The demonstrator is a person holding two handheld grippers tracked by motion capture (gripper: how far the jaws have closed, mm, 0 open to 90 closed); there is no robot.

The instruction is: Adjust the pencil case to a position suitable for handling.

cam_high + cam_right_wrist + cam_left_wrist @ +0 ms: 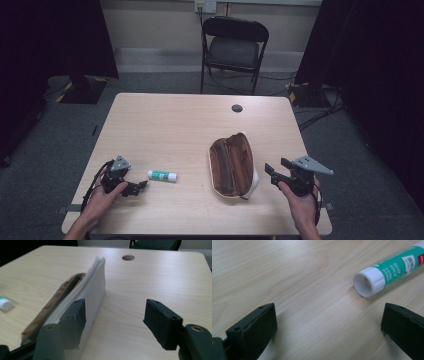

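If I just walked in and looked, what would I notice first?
Probably the brown pouch with a white outside, lying open on the right part of the wooden table. Next, the little green and white glue stick lying on its side near the left claw, whose jaws stand open just short of it. The right claw waits open beside the pouch, and a black folding chair stands behind the table.

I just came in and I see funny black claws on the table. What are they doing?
A person sits at a light wooden table, holding a black two-jaw tool in each hand. The left tool is open and points at a green and white glue stick lying on its side, not touching it. The right tool is open beside a brown and white zip pouch. Neither tool holds anything.
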